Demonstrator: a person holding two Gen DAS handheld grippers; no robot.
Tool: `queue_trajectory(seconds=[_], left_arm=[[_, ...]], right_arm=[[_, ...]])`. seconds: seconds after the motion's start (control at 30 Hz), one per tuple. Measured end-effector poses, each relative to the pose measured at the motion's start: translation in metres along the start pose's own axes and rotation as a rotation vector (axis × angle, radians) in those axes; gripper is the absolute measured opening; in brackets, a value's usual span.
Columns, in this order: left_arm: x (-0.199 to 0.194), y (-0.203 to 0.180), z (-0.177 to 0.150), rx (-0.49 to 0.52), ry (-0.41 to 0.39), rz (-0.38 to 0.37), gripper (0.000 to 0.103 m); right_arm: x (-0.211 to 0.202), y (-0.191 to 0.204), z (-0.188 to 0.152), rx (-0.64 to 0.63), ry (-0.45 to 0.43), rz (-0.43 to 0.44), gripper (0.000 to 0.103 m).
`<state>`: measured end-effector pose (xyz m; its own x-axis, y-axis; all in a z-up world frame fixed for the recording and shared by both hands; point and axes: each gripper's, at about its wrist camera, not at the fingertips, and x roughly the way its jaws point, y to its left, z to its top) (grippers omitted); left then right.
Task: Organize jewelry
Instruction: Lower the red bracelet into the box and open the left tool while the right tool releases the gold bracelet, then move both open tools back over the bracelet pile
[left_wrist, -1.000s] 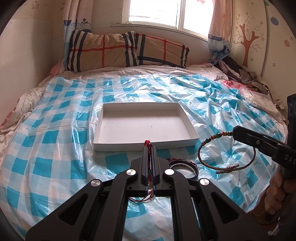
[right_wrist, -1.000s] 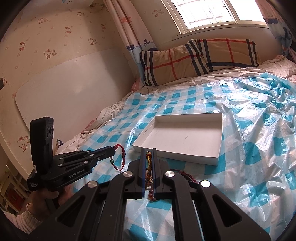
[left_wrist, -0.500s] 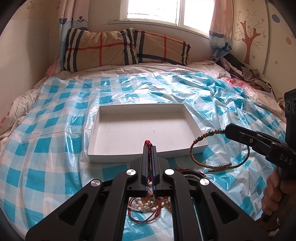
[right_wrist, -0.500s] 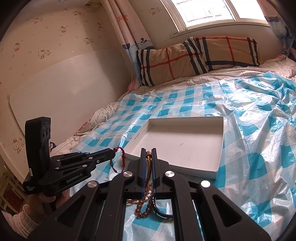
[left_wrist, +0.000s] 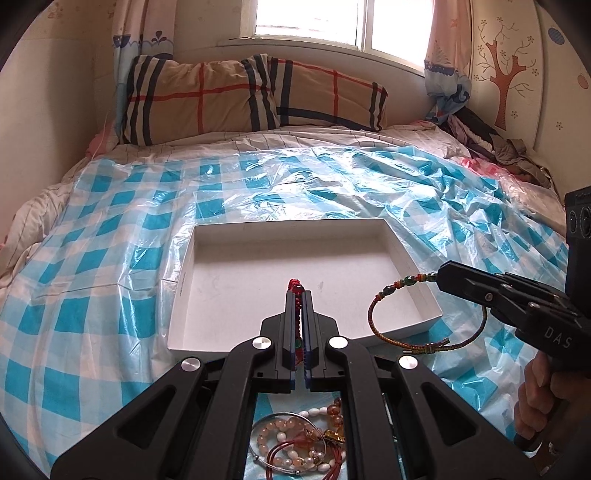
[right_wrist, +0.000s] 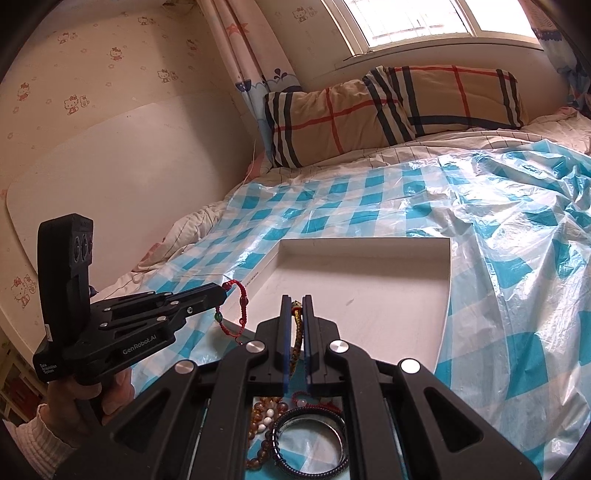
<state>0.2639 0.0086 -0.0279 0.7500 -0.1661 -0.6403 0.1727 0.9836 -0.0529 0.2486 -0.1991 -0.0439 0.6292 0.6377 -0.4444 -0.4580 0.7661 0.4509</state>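
Note:
A shallow white tray (left_wrist: 399, 245) (right_wrist: 445, 291) lies on the blue-checked plastic sheet, with nothing in it. My left gripper (left_wrist: 298, 293) (right_wrist: 223, 293) is shut on a red cord bracelet (left_wrist: 295, 286) (right_wrist: 242, 295) that hangs over the tray's near left edge. Over the tray's near right corner, my right gripper (right_wrist: 296, 301) (left_wrist: 439, 277) is shut on a braided multicoloured bracelet (left_wrist: 384, 299) (right_wrist: 295, 343), whose loop dangles below. A heap of bead bracelets (left_wrist: 295, 443) (right_wrist: 266, 417) and a dark bangle (right_wrist: 310, 439) lies on the sheet under both grippers.
Plaid pillows (left_wrist: 236, 98) (right_wrist: 391, 107) lean against the wall under the window at the bed's head. Crumpled clothes (left_wrist: 491, 144) pile up at the far right corner. A white board (right_wrist: 110, 177) stands along the left wall. A hand (left_wrist: 535, 398) grips each handle.
Both grippers have moved forward and lower toward the tray with their bracelets. The tray now looks larger, and the heap of bead bracelets has come into view beneath them.

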Motion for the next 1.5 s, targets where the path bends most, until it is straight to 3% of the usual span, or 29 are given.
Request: queue_trajectory(seconds=[0.1, 0.17, 0.23, 0.3, 0.43, 0.53, 0.6, 0.63, 0.73, 0.93, 1.1, 1.3, 1.5], left_arm=[[0.011, 0.001, 0.006, -0.005, -0.009, -0.007, 0.003], [0.024, 0.003, 0.012, -0.014, -0.015, 0.004, 0.004], [0.048, 0.008, 0.016, -0.026, 0.042, 0.037, 0.009], [0.057, 0.018, 0.017, -0.076, 0.071, 0.037, 0.013], [0.050, 0.033, 0.009, -0.093, 0.055, 0.083, 0.042], [0.046, 0.045, 0.003, -0.120, 0.071, 0.088, 0.042], [0.047, 0.047, 0.003, -0.101, 0.074, 0.113, 0.043], [0.050, 0.048, 0.004, -0.086, 0.081, 0.119, 0.049], [0.073, 0.052, 0.004, -0.050, 0.126, 0.133, 0.053], [0.093, 0.052, -0.018, -0.047, 0.244, 0.082, 0.053], [0.074, 0.047, -0.026, -0.049, 0.254, 0.064, 0.053], [0.026, 0.045, -0.028, -0.062, 0.210, 0.076, 0.053], [-0.042, 0.029, -0.056, -0.103, 0.151, 0.067, 0.066]], right_arm=[[0.011, -0.002, 0.006, -0.011, -0.011, 0.001, 0.007], [0.028, -0.008, 0.011, -0.034, -0.002, -0.086, 0.007], [0.043, -0.025, 0.012, 0.013, 0.035, -0.154, 0.010], [0.041, -0.037, 0.011, 0.066, 0.037, -0.156, 0.010], [0.018, -0.042, 0.002, 0.076, 0.034, -0.155, 0.010], [0.004, -0.041, -0.006, 0.075, 0.046, -0.158, 0.014], [-0.003, -0.039, -0.011, 0.074, 0.052, -0.157, 0.027], [-0.006, -0.038, -0.013, 0.072, 0.053, -0.157, 0.029], [-0.010, -0.033, -0.018, 0.071, 0.062, -0.146, 0.029], [-0.014, -0.030, -0.025, 0.089, 0.068, -0.138, 0.031], [-0.026, -0.020, -0.026, 0.086, 0.066, -0.129, 0.031], [-0.052, 0.000, -0.030, 0.071, 0.056, -0.119, 0.035], [-0.087, 0.023, -0.053, 0.037, 0.068, -0.102, 0.038]])
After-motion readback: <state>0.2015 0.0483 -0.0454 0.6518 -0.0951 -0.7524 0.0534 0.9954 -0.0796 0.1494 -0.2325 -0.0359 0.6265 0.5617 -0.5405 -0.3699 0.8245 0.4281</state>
